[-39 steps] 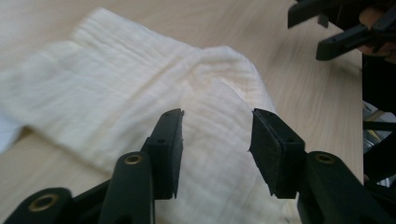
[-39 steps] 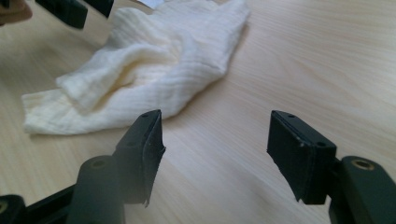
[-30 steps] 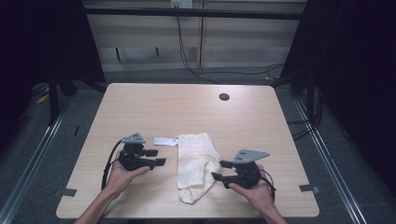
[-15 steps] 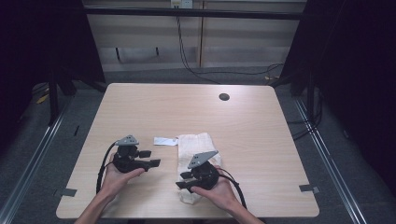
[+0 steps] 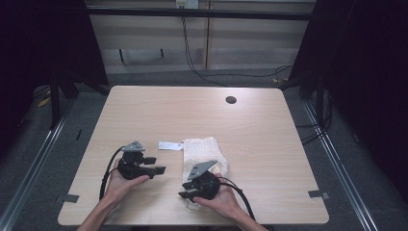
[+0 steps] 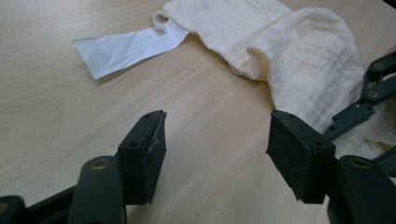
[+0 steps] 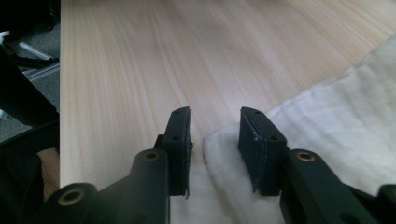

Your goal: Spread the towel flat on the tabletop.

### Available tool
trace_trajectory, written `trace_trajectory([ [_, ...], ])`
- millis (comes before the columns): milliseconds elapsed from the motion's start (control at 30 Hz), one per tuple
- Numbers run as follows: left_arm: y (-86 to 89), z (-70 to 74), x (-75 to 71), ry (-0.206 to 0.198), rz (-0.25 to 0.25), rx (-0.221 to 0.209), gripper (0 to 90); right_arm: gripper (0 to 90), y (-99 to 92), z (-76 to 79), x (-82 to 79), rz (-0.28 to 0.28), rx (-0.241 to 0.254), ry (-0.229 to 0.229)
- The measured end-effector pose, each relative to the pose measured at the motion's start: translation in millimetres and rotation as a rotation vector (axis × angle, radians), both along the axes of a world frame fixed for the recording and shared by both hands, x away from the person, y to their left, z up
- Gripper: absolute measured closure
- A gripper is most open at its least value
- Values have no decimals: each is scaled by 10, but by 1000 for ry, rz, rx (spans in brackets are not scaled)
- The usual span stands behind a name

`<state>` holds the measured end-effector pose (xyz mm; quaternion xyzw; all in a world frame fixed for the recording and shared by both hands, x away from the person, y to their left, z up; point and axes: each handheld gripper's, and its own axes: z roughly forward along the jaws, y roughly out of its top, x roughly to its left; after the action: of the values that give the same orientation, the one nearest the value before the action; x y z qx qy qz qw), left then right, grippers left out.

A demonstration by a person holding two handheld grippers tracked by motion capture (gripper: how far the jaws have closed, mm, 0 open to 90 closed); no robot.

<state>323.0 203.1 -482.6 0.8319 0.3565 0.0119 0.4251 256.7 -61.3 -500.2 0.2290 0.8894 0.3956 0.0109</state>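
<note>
Currently listed: one cream, crumpled muslin cloth (image 5: 202, 156) with a white paper-like label strip (image 5: 170, 145) at its nine o'clock edge, lying on the pale wooden table (image 5: 269, 144), six o'clock of centre. Right gripper (image 5: 186, 194), at the cloth's seven o'clock corner: jaws half-spread astride the hem, pads not yet pressing. Left gripper (image 5: 159, 166): jaws wide, nothing between, over bare wood. Risk: shallow bite, so hem slips out; or only one layer lifts.
</note>
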Motion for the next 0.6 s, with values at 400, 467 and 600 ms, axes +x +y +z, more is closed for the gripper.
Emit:
trace_trajectory([
  [400,12,31,-25,-22,-1,-7,371,848,-37,19,-10,-22,-53,-80],
  [467,21,27,-23,-22,-1,-13,371,855,-84,61,25,-38,-11,-57],
  [600,18,20,-23,-22,-3,-11,371,861,-266,321,60,-88,78,-69],
])
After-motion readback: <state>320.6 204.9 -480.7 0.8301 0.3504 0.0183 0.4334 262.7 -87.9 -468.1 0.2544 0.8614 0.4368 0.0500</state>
